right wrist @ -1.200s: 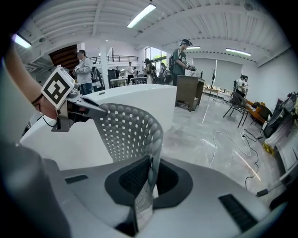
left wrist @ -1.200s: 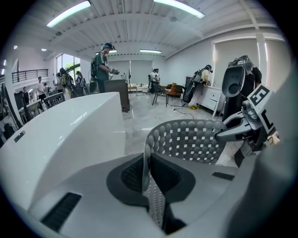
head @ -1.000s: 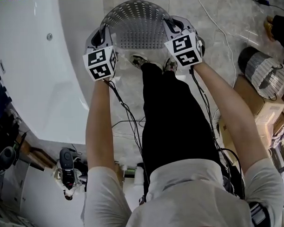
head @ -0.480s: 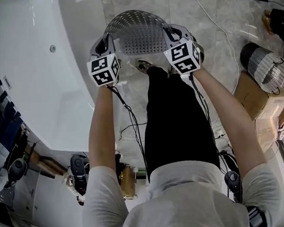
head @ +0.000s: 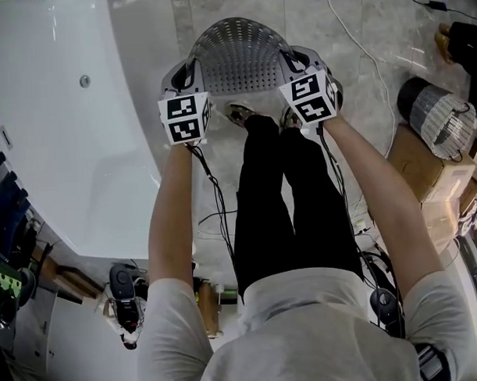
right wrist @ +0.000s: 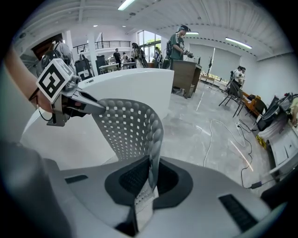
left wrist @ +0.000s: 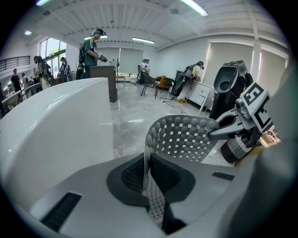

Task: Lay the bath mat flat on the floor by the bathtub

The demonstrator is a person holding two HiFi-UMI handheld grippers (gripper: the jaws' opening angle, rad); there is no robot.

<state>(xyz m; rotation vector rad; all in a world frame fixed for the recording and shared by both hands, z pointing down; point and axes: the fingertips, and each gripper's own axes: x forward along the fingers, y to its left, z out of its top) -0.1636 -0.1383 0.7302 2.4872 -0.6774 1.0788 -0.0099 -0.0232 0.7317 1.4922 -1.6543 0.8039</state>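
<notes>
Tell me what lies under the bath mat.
Held arched by the left gripper and right gripper, the bath mat hangs over grey floor beside the bathtub. The patch straight beneath is covered.

The floor (head: 314, 19) between bathtub (head: 57, 137) and boxes (head: 425, 171) lies open, one cable (head: 364, 47) crossing.

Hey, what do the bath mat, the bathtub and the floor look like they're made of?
Bath mat: likely soft rubber or silicone, matte grey; it bends in an arch, dotted with bumps and holes.
Bathtub: glossy white, perhaps acrylic or enamel; smooth, with reflections.
Floor: polished grey stone or marble-look tile, veined.
</notes>
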